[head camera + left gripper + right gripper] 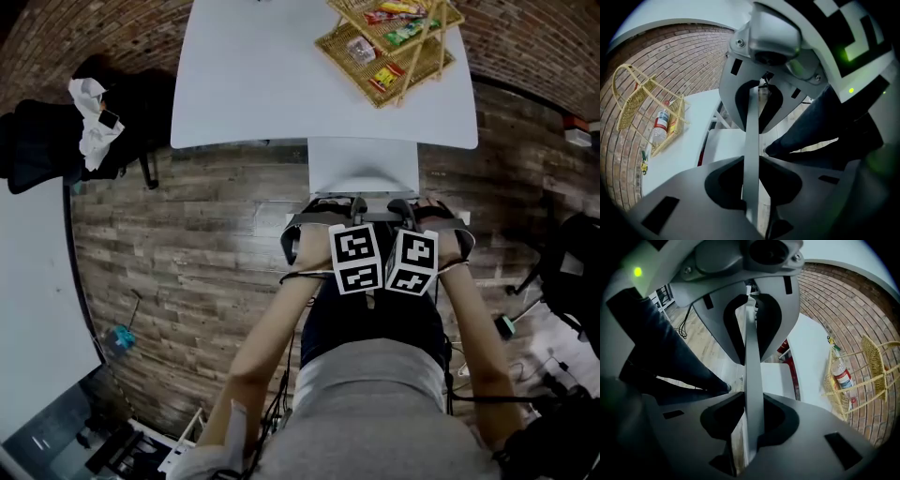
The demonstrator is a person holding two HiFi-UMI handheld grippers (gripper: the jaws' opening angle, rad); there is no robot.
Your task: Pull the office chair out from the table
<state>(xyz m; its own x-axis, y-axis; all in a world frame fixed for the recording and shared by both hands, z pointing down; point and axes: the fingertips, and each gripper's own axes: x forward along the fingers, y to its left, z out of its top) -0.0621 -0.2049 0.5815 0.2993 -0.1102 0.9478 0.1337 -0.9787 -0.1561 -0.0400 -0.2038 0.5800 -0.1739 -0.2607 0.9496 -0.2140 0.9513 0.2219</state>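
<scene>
Grippers paired in the head view: left gripper [343, 206] and right gripper [405, 208] atop the office chair [363, 164], tucked at the table's [253, 84] near edge. Left gripper view: jaws pinch the thin backrest [752, 140]. Right gripper view: same pinch; an uneven pull could slip it or skew the chair.

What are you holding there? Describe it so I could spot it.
Start at the white table with the wicker basket. At its near edge stands a white chair. It is the only seat there, its thin backrest clamped by the left hand-held gripper and the right hand-held gripper.
</scene>
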